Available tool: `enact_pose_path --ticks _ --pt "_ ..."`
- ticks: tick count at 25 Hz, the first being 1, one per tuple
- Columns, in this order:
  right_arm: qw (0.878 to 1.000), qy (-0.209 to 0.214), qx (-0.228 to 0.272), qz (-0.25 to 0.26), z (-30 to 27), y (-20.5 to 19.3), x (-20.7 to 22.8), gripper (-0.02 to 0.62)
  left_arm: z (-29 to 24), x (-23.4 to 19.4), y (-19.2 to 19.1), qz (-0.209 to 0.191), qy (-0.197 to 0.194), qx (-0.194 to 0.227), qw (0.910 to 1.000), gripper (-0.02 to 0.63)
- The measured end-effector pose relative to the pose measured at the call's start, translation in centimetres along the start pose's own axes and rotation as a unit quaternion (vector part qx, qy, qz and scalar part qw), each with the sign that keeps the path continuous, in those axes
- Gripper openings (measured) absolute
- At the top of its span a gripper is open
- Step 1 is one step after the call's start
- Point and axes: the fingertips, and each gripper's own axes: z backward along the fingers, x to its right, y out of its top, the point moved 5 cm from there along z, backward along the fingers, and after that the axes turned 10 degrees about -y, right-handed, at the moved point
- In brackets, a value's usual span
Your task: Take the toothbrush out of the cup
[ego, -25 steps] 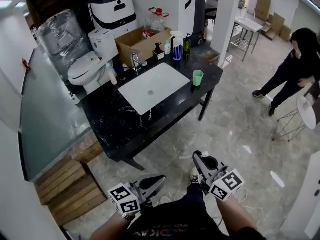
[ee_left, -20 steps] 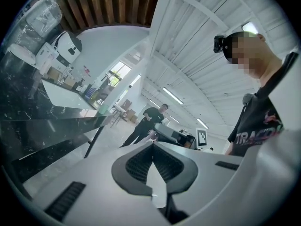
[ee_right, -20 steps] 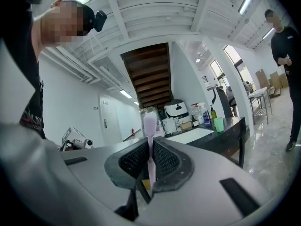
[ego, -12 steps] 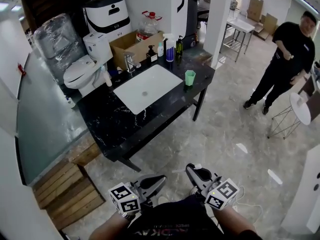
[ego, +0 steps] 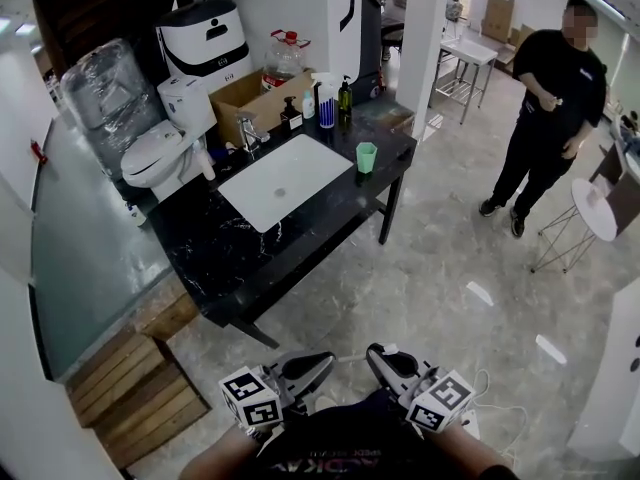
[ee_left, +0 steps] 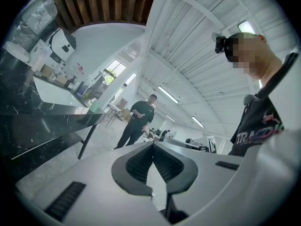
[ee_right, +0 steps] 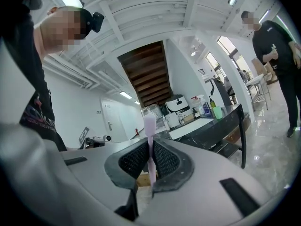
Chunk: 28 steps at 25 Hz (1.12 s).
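Observation:
My right gripper [ee_right: 151, 147] is shut on a pale pink toothbrush [ee_right: 149, 124], which stands upright between the pads with its head above the jaw tips. The green cup [ego: 367, 157] stands on the black marble counter [ego: 250, 258] near its right end, far from both grippers; it also shows small in the right gripper view as the cup [ee_right: 217, 112]. My left gripper [ee_left: 153, 146] is shut with nothing between its pads. In the head view both grippers, left [ego: 318, 360] and right [ego: 376, 354], sit low by my body, well short of the counter.
A white sink [ego: 284, 180] with a tap is set in the counter, and bottles [ego: 327, 105] line its back edge. A toilet [ego: 158, 148] and a cardboard box [ego: 258, 98] stand behind. A person in black [ego: 545, 108] stands at the right by a white stool [ego: 592, 213].
The counter has slid up and left in the head view. My right gripper has dropped lower, toward my body. The person at the right has straightened up and stepped closer.

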Motion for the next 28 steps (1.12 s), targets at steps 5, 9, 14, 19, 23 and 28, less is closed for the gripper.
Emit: enact_pose_path --ticks 5,9,14,19,23,28 --pt "1.0 0.003 -0.002 -0.007 0.9 -0.4 -0.5 0.029 -0.2 0.6 -0.1 -0.009 -0.001 -0.011 0.9999 0.008" --pt "1.0 0.009 -0.001 -0.006 1.1 -0.5 -0.8 0.029 -0.1 0.7 -0.1 -0.011 0.008 -0.006 0.9999 0.008" --pt "1.0 0.015 -0.003 -0.005 1.5 -0.7 -1.1 0.029 -0.2 0.9 -0.3 -0.014 0.007 -0.002 0.9999 0.008" --pt "1.0 0.018 -0.007 -0.001 1.7 -0.8 -1.2 0.029 -0.6 1.0 -0.3 -0.009 0.006 -0.001 0.9999 0.008" --pt "1.0 0.019 -0.007 -0.002 1.9 -1.0 -1.3 0.029 -0.7 1.1 -0.3 -0.005 0.008 0.0 1.0 0.008" --pt "1.0 0.02 -0.009 -0.006 1.5 -1.2 -1.4 0.029 -0.4 0.8 -0.4 -0.007 0.009 0.0 0.9999 0.008"
